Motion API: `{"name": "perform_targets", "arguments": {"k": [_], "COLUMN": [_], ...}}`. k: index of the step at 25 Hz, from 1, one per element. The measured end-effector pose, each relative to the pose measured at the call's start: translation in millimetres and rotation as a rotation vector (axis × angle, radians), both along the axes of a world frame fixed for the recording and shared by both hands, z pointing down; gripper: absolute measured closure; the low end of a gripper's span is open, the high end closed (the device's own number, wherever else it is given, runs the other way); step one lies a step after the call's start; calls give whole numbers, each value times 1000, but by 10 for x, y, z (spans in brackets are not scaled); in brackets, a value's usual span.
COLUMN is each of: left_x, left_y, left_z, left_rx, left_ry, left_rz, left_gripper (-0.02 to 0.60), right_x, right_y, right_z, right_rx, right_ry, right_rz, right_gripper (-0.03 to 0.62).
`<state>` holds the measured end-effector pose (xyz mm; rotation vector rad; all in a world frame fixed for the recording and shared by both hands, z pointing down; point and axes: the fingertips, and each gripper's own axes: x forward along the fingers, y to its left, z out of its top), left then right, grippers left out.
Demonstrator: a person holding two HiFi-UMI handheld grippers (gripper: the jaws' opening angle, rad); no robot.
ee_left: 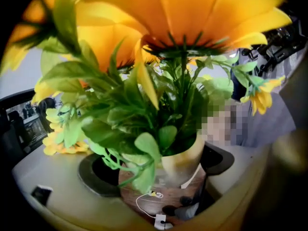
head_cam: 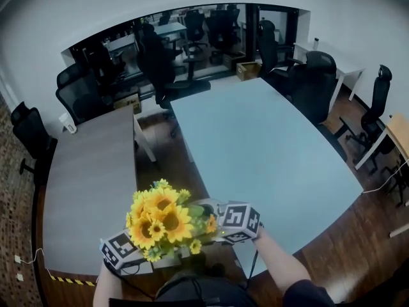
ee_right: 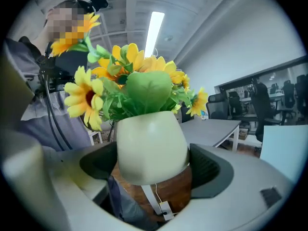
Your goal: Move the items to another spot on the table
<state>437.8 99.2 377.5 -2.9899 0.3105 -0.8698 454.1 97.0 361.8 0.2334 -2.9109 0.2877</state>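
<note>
Sunflower pot (head_cam: 163,222) hangs in the air close against the person's body, over the strip of dark wood floor (head_cam: 169,139) between two tables, resting on neither. The left gripper (ee_left: 156,170) and the right gripper (ee_right: 153,167) each have their jaws closed against opposite flanks of the pale rounded pot. The blooms are broad and top-heavy, so I'd judge the carry wants both grips kept level and moved together, the pot upright, and a bare stretch picked before lowering, since the flowers hide what lies under them from above. The room is an office with a long glass partition (head_cam: 185,31). The pale blue table (head_cam: 268,152) is the bigger landing surface, the grey wood-grain table (head_cam: 89,184) narrower; both look bare. Black office chairs (head_cam: 313,82) ring them, with a small cardboard box (head_cam: 248,69) beyond
</note>
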Motion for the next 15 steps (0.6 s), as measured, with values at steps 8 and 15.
{"name": "perform_targets", "arguments": {"k": [8,15], "left_x": [144,58], "left_y": [-227,-295], "left_z": [-155,-186], "left_rx": [-57,-121], "left_ry": [98,196], "left_rz": [-61,-131], "left_gripper": [81,81], "right_x": [108,-5], "right_y": [-264,-371], "right_z": [-129,-117], "right_rx": [-51,-108], "right_ry": [-51,-82], "right_rz": [-23,-77], "right_gripper": [123,123]}}
